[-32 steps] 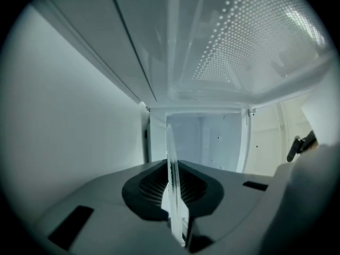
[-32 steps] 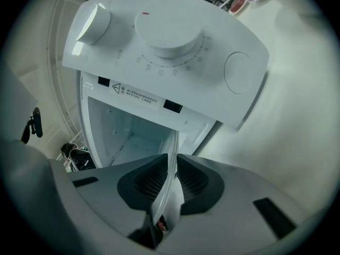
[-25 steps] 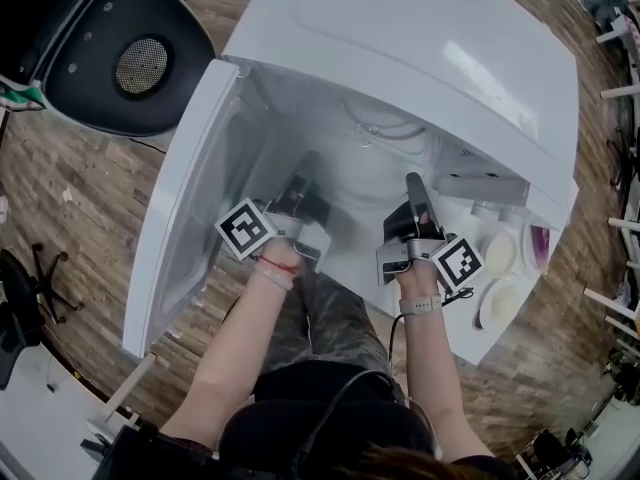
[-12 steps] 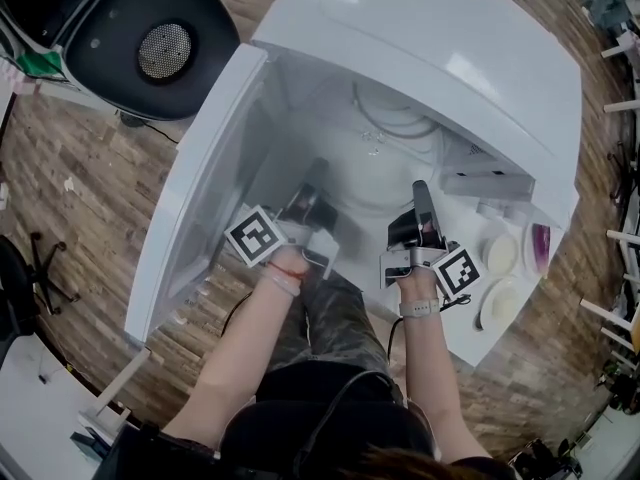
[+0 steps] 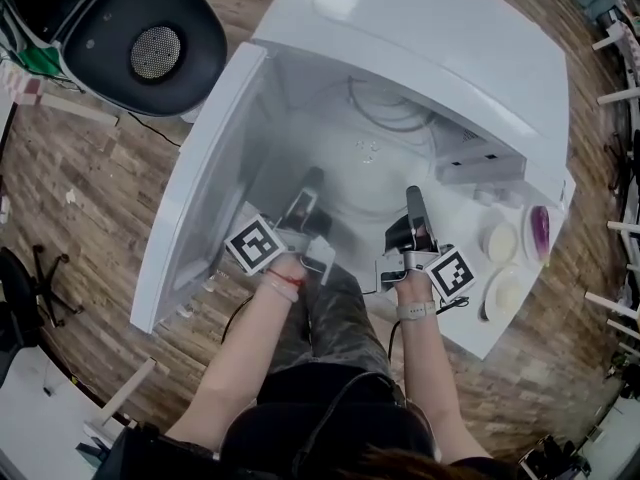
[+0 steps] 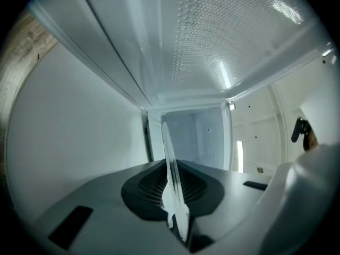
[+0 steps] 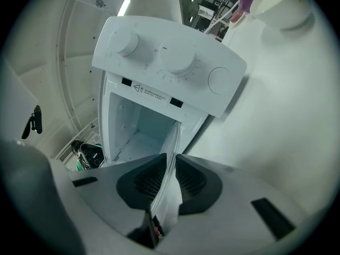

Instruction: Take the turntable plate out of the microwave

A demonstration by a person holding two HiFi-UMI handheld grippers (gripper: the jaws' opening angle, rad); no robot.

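Note:
The clear glass turntable plate (image 5: 368, 168) lies level in the mouth of the white microwave (image 5: 430, 38), whose door (image 5: 200, 188) hangs open at the left. My left gripper (image 5: 310, 180) is shut on the plate's near left rim. In the left gripper view the glass (image 6: 171, 185) stands edge-on between the dark pads. My right gripper (image 5: 413, 196) holds the near right rim. Its jaws have just been opening a little, and the glass edge (image 7: 167, 190) still sits between the pads. Behind it show the control panel's dials (image 7: 170, 62) and the cavity (image 7: 138, 132).
A black round-topped object (image 5: 130, 28) stands on the wooden floor left of the door. To the right of the microwave, on the white surface, sit two pale dishes (image 5: 500, 240) (image 5: 505, 293) and a purple one (image 5: 540, 226). The person's legs are right below the opening.
Both grippers have drawn back a little toward the person with the plate between them, and more of the glass shows outside the microwave's top.

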